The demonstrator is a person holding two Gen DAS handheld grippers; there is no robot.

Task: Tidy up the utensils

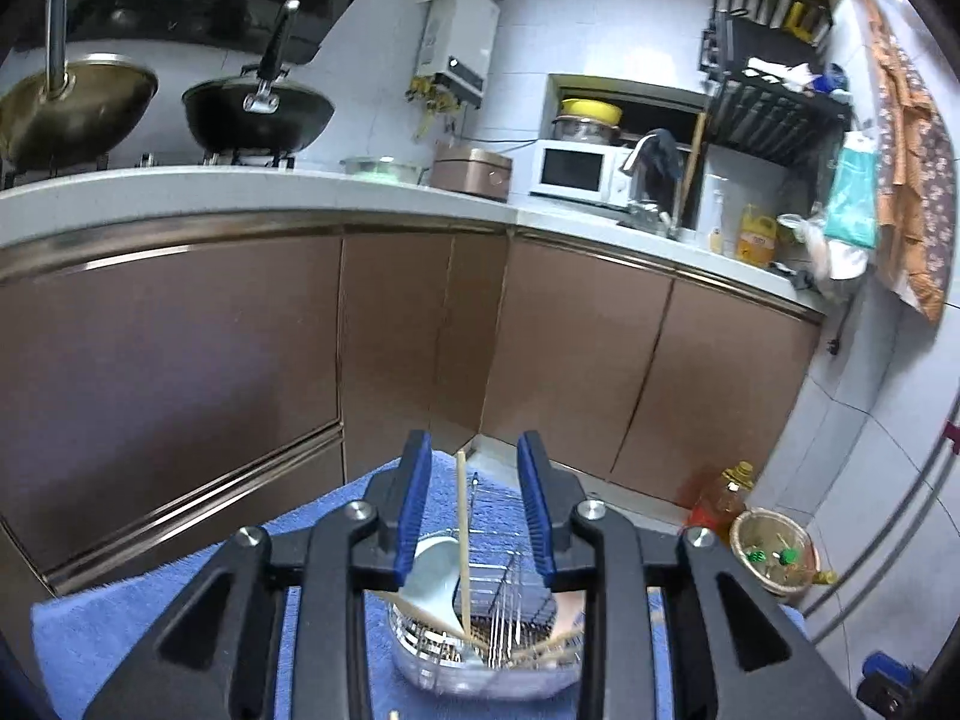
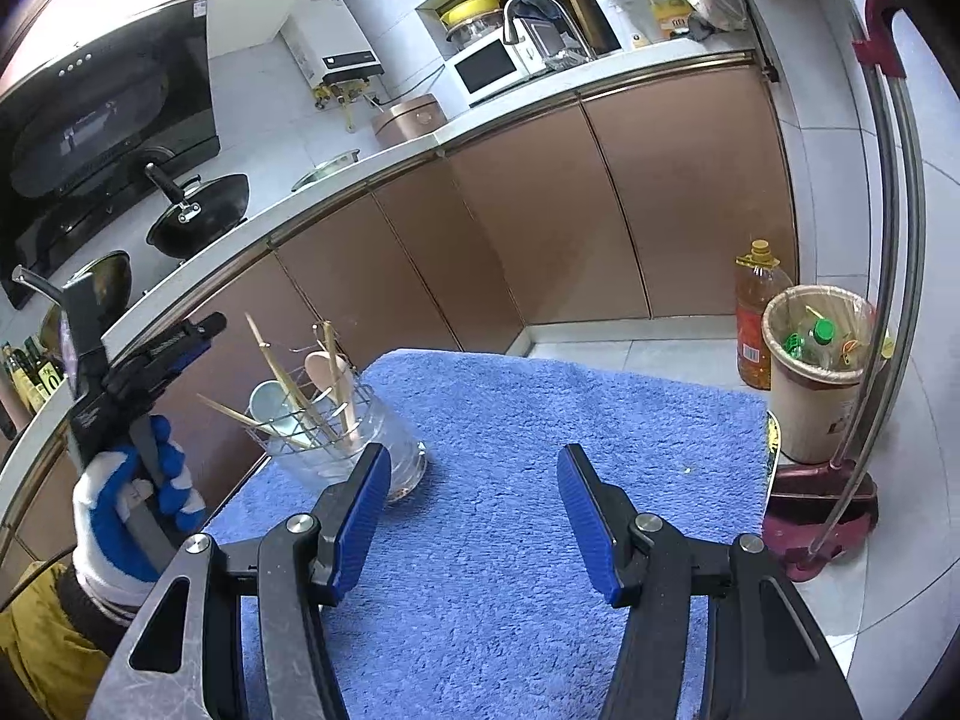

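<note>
A clear utensil holder (image 2: 384,450) with a wire insert stands on the blue towel (image 2: 540,420) near its left edge. It holds several wooden chopsticks (image 2: 282,378), a pale blue spoon (image 2: 267,399) and a light wooden spoon (image 2: 327,369). In the left wrist view the holder (image 1: 432,669) lies just below my left gripper (image 1: 474,444). That gripper is open, and one upright chopstick (image 1: 461,510) shows in the gap without touching either pad. A gloved hand (image 2: 126,498) carries the left gripper (image 2: 207,327) above and left of the holder. My right gripper (image 2: 474,456) hangs open over bare towel, with nothing in it.
Brown cabinet doors (image 1: 570,348) and a white counter (image 1: 240,186) run behind the towel. Two woks (image 1: 258,114) sit on the stove. On the floor to the right stand a lined waste bin (image 2: 819,360) and a large oil bottle (image 2: 759,312).
</note>
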